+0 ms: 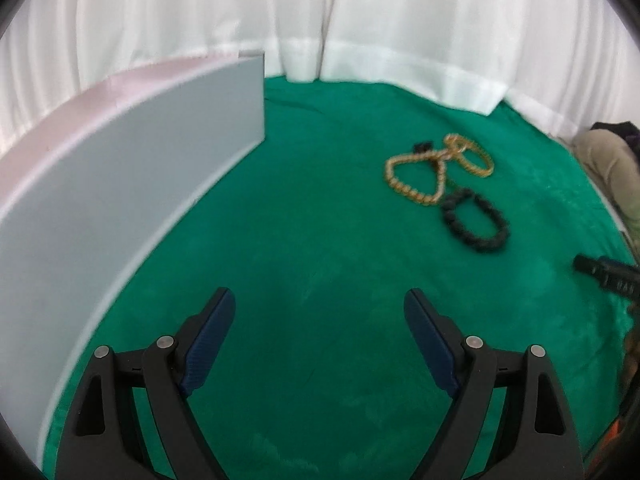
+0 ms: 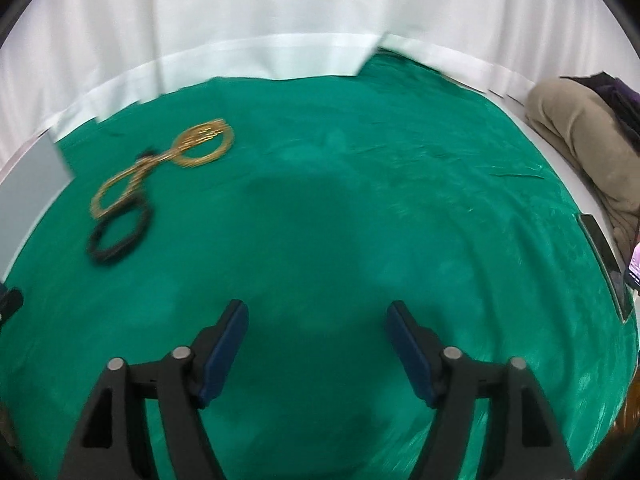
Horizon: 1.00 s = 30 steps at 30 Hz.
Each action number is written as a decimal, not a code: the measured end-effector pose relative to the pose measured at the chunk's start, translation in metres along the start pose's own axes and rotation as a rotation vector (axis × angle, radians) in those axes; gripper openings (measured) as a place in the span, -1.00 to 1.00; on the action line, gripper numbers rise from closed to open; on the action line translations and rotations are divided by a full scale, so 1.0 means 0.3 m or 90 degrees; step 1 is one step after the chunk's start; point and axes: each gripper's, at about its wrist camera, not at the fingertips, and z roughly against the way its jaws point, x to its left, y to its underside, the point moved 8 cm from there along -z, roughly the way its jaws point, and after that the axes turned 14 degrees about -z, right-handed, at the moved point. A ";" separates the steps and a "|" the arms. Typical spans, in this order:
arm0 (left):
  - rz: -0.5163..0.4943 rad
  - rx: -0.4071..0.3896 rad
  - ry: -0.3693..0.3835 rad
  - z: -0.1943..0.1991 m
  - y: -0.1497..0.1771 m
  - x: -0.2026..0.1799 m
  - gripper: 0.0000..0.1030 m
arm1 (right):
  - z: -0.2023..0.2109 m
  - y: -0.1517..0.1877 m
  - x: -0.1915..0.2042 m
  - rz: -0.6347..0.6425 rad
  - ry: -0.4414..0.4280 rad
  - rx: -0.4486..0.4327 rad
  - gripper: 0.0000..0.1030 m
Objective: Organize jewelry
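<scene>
A gold chain lies looped on the green cloth with gold bangles at its far end and a black bead bracelet just in front. In the right wrist view the chain, bangles and black bracelet lie at the far left. A grey box with a pink lining stands at the left. My left gripper is open and empty, well short of the jewelry. My right gripper is open and empty over bare cloth.
White curtains close off the back. A person's beige trouser leg is at the right edge, with a phone below it. The other gripper's black tip shows at the right of the left wrist view.
</scene>
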 end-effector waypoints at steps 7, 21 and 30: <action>0.011 0.028 0.000 -0.015 0.029 0.007 0.77 | -0.077 -0.075 -0.034 -0.011 0.001 -0.012 0.73; 0.005 0.036 0.012 -0.028 0.028 -0.009 0.95 | -0.087 -0.082 -0.040 -0.011 0.002 -0.008 0.82; 0.007 0.035 0.015 -0.031 0.025 -0.006 0.96 | -0.088 -0.083 -0.040 -0.011 0.002 -0.008 0.82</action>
